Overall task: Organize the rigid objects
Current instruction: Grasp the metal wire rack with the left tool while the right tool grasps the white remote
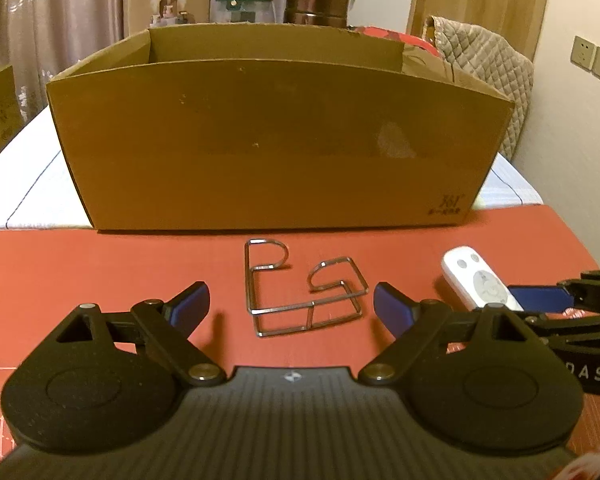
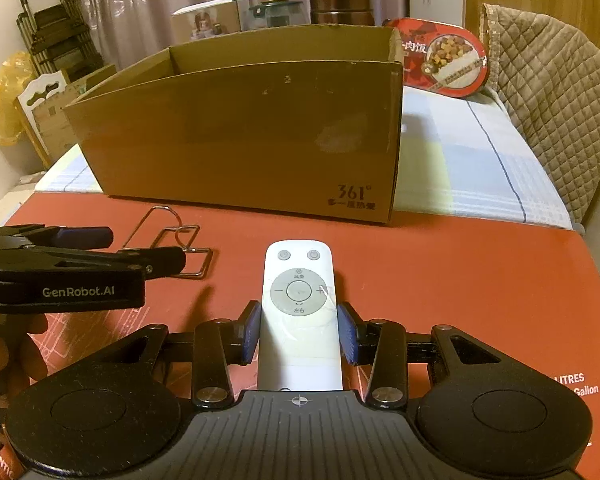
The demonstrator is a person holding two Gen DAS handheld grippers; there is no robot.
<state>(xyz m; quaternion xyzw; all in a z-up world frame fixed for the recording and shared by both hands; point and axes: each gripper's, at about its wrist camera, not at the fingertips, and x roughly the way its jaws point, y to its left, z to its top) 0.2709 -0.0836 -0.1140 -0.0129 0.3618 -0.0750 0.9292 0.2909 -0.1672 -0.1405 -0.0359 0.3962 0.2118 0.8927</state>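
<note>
A bent wire rack [image 1: 284, 307] lies on the red mat [image 1: 60, 264] in front of an open cardboard box [image 1: 260, 140]. My left gripper [image 1: 291, 294] is open, its blue pads wide on either side of the rack's near end and not touching it. To its right, a white remote [image 2: 298, 292] with a round grey button pad points toward the box [image 2: 240, 140]. My right gripper [image 2: 299, 334] is shut on the remote's lower half, a pad on each long side. In the right wrist view the left gripper [image 2: 148, 247] reaches in from the left over the rack [image 2: 196, 227].
A striped cloth [image 2: 460, 160] covers the table beyond the mat. A red food bowl [image 2: 448, 60] stands right of the box, a quilted chair cover [image 2: 552, 100] further right. A brown canister [image 2: 340, 2], a glass jar and a white carton stand behind the box. A person's hand [image 2: 16, 344] holds the left gripper.
</note>
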